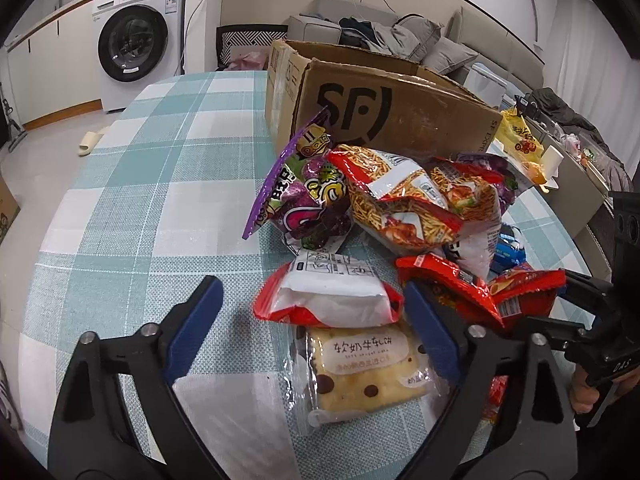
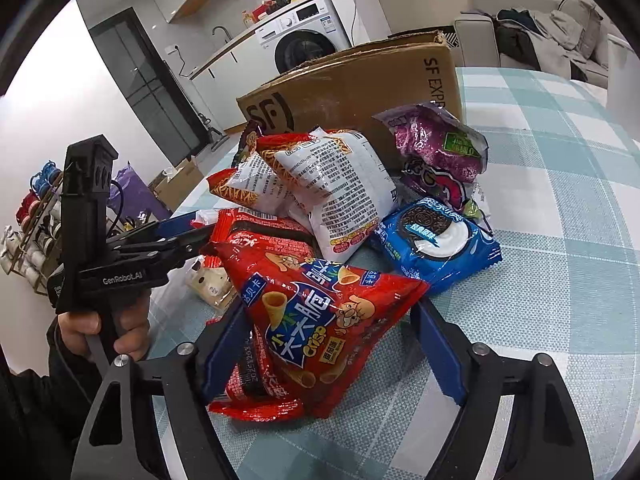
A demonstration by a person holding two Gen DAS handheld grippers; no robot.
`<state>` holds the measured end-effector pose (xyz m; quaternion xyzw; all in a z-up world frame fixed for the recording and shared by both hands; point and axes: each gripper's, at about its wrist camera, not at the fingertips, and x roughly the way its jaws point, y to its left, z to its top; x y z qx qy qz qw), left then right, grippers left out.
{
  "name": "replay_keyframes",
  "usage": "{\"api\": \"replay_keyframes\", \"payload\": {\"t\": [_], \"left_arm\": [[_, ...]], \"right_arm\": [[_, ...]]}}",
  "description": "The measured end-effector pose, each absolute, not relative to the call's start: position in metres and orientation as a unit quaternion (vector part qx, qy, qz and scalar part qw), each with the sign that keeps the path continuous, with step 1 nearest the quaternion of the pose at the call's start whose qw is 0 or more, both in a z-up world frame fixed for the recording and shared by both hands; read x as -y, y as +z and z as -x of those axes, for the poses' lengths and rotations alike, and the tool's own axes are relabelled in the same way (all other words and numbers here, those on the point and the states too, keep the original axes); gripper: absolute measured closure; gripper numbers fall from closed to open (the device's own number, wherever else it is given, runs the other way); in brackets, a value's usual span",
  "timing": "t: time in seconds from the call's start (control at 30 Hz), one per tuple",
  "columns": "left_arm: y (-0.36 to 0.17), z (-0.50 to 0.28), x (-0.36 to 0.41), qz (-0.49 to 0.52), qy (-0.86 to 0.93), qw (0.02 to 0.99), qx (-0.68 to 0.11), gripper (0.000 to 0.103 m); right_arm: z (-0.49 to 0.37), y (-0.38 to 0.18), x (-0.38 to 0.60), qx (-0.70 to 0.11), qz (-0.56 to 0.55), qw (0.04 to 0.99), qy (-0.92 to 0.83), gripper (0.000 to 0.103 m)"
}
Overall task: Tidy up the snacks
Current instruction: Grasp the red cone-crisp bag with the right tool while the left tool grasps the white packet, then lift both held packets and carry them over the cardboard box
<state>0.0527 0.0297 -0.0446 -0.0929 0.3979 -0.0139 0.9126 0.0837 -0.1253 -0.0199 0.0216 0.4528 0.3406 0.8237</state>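
A heap of snack bags lies on the checked tablecloth (image 1: 140, 184) in front of an open cardboard box (image 1: 400, 116) (image 2: 352, 88). My left gripper (image 1: 310, 284) is open, its blue pads straddling a red-and-white bag (image 1: 332, 300) and a clear cake packet (image 1: 360, 372); the left pad stands well off them. My right gripper (image 2: 330, 304) is open around a red crisp bag (image 2: 320, 316), with its left pad against the bag's edge and its right pad just clear of the corner. Behind lie noodle snack bags (image 2: 340, 184), a purple bag (image 2: 440, 152) and a blue cookie pack (image 2: 436, 240).
A yellow snack bag (image 1: 520, 140) sits right of the box. Bare cloth stretches left of the heap in the left wrist view and right of it in the right wrist view. A hand (image 2: 128, 320) holds the left gripper's handle. A washing machine (image 1: 136, 40) and sofa (image 1: 400, 32) stand beyond the table.
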Motion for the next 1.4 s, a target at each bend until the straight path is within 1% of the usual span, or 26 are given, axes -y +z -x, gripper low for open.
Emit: {"api": "replay_keyframes", "payload": {"t": [0.1, 0.13, 0.17, 0.23, 0.27, 0.37, 0.43, 0.63, 0.67, 1.2, 1.4], "left_arm": [[-0.047, -0.057, -0.031, 0.104, -0.02, 0.909, -0.404, 0.025], [-0.048, -0.058, -0.032, 0.107, -0.022, 0.907, -0.406, 0.031], [-0.049, -0.058, -0.032, 0.11, -0.025, 0.906, -0.407, 0.041], [-0.051, -0.059, -0.033, 0.111, -0.026, 0.906, -0.407, 0.044], [-0.05, -0.059, -0.033, 0.112, -0.025, 0.908, -0.403, 0.049], [-0.048, -0.058, -0.034, 0.112, -0.026, 0.91, -0.397, 0.055], [-0.047, -0.055, -0.034, 0.111, -0.026, 0.912, -0.394, 0.056], [-0.041, -0.047, -0.03, 0.098, -0.03, 0.92, -0.378, 0.057], [-0.04, -0.044, -0.03, 0.099, -0.032, 0.921, -0.375, 0.057], [-0.004, -0.011, -0.02, 0.09, -0.044, 0.942, -0.322, 0.058], [0.011, -0.003, -0.022, 0.091, -0.043, 0.947, -0.304, 0.058]], "right_arm": [[-0.084, -0.019, 0.124, -0.454, -0.022, 0.822, 0.344, 0.024], [-0.083, -0.019, 0.124, -0.454, -0.023, 0.821, 0.345, 0.025], [-0.082, -0.018, 0.125, -0.453, -0.024, 0.821, 0.347, 0.028], [-0.08, -0.017, 0.126, -0.452, -0.024, 0.821, 0.348, 0.032], [-0.08, -0.017, 0.127, -0.452, -0.025, 0.819, 0.352, 0.035], [-0.077, -0.016, 0.127, -0.447, -0.026, 0.818, 0.36, 0.043], [-0.076, -0.015, 0.127, -0.444, -0.026, 0.818, 0.365, 0.048], [-0.071, -0.009, 0.126, -0.424, -0.018, 0.826, 0.372, 0.051], [-0.069, -0.006, 0.126, -0.416, -0.016, 0.829, 0.374, 0.053], [-0.057, 0.03, 0.146, -0.342, -0.048, 0.859, 0.379, 0.054], [-0.061, 0.043, 0.152, -0.327, -0.052, 0.868, 0.37, 0.054]]}}
